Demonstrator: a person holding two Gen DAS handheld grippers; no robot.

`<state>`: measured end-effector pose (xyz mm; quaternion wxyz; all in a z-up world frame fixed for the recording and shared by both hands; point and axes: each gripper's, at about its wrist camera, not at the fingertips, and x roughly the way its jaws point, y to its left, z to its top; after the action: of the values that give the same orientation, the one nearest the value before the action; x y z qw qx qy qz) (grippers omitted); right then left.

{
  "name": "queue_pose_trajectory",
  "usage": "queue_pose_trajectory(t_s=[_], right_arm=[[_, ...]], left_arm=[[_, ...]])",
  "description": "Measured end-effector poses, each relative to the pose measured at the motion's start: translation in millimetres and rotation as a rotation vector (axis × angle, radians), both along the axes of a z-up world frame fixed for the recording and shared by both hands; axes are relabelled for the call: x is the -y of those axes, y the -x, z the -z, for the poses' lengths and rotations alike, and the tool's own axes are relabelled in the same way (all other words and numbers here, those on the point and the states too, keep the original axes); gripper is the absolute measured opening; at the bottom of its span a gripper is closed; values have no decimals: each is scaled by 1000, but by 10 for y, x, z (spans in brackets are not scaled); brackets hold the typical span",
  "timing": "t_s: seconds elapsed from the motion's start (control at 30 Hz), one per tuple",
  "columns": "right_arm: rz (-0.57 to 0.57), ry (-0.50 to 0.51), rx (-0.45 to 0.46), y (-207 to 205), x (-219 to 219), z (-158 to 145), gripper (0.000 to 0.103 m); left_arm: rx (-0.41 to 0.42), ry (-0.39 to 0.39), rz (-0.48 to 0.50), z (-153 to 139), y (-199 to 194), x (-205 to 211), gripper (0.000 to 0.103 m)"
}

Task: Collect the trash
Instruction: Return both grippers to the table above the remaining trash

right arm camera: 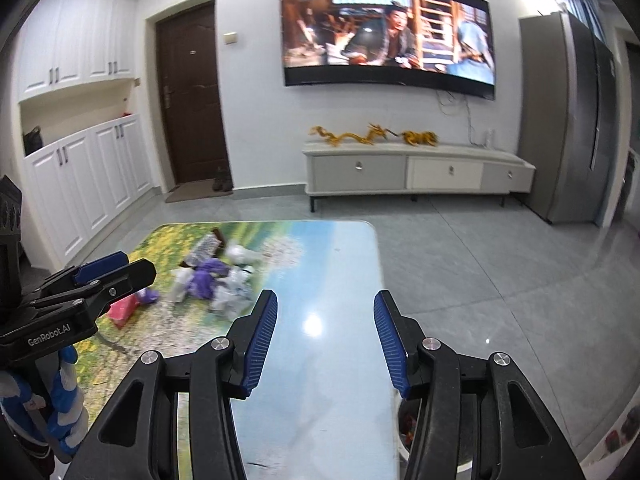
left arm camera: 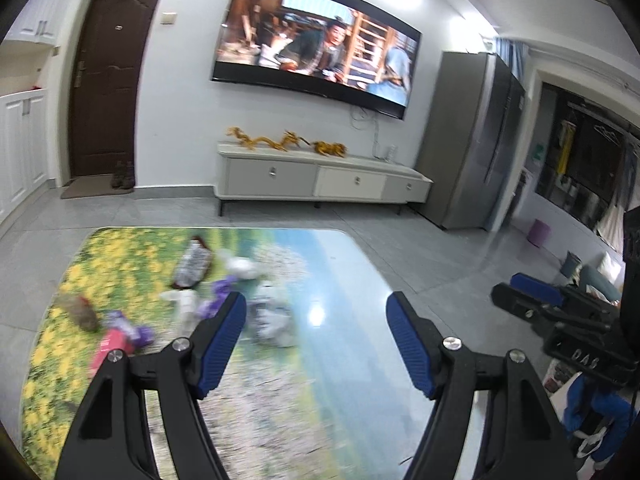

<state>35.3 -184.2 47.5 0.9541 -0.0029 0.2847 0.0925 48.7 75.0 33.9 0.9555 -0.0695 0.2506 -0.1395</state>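
Both claws, left claw (left arm camera: 316,344) and right claw (right arm camera: 325,340), gape empty short of the trash pile (right arm camera: 216,280) on the surface (right arm camera: 340,248); a hasty grab could scatter wrappers.

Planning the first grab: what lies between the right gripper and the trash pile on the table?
Only bare glossy tabletop, as the right wrist view shows. The right gripper stands open and empty; the trash pile lies ahead to its left.

The table (right arm camera: 340,280) has a glossy, mirror-smooth printed top that reflects a lamp. The trash (right arm camera: 212,280) on it looks like crumpled plastic wrappers and paper. Ribbed blue pads (left arm camera: 404,344) line matt black plastic fingers with shiny metal screws. The floor (right arm camera: 480,264) is smooth grey tile
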Motion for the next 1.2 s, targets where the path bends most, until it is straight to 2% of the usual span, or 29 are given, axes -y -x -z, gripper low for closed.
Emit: queue_pose_trajectory(t_s=[0.27, 0.57, 0.87, 1.0, 1.1, 1.2], right_arm=[[-78, 18, 10, 12, -393, -84, 50], [-133, 8, -20, -189, -575, 34, 51], [-172, -13, -103, -596, -723, 359, 55], [-199, -17, -142, -819, -832, 549, 60], [-215, -27, -168, -1001, -912, 681, 70], [-231, -40, -192, -1167, -1009, 804, 71]], left_arm=[[-7, -3, -153, 141, 203, -757, 71], [-59, -36, -299, 367, 186, -1398, 71], [-178, -59, -339, 763, -128, -1570, 71], [-231, -65, -329, 942, -310, -1594, 71], [-255, -84, -322, 1028, -424, -1595, 71], [-276, -107, -310, 1082, -514, -1580, 71]])
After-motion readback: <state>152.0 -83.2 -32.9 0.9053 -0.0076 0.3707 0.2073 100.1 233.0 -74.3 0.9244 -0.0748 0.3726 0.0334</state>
